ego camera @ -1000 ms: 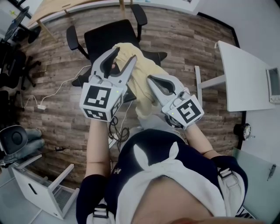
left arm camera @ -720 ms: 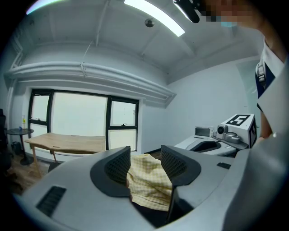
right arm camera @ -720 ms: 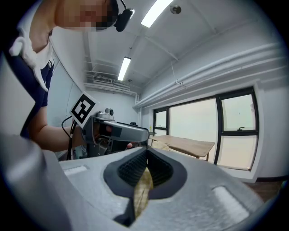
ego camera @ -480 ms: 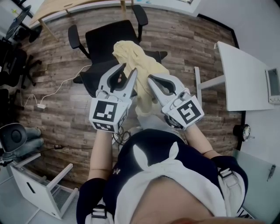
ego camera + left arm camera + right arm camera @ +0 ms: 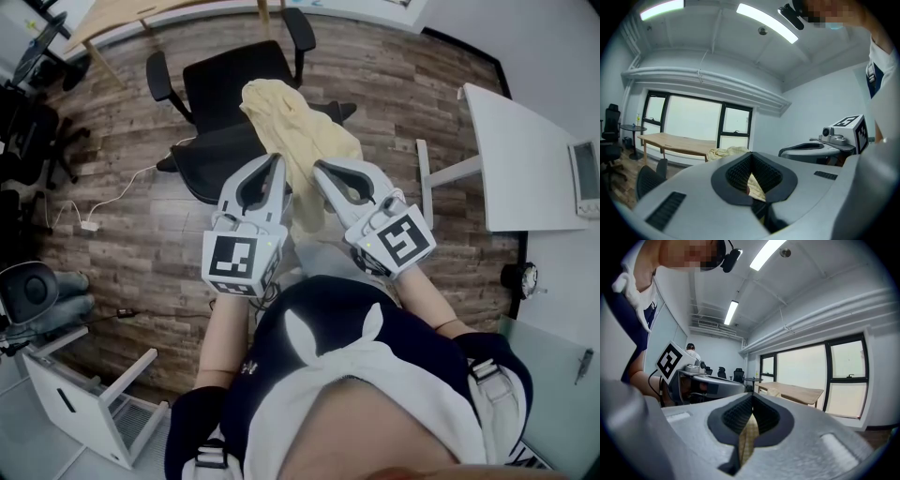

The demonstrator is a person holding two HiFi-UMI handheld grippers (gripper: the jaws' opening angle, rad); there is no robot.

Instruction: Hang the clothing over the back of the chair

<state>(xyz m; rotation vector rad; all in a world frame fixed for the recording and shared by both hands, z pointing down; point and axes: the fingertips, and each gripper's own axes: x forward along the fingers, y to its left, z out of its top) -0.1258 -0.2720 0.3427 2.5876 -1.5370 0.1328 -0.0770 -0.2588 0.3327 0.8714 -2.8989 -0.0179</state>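
A pale yellow garment trails from the black office chair toward me, and its near end hangs between my two grippers. My left gripper is at the garment's left edge with its jaws closed, and yellow cloth shows in the gap between its pads. At the garment's right edge, my right gripper is shut on the cloth, and a strip of it hangs down through the jaws. The garment's far bunch shows on the chair in the left gripper view.
A white table stands at the right with a small device on it. A wooden desk is at the far left. White cables lie on the wood floor. More black chairs and a white cabinet stand at the left.
My left gripper has drawn back toward me and to the right, and its jaws went from wide open to closed at the garment's edge. The right gripper barely shifted.
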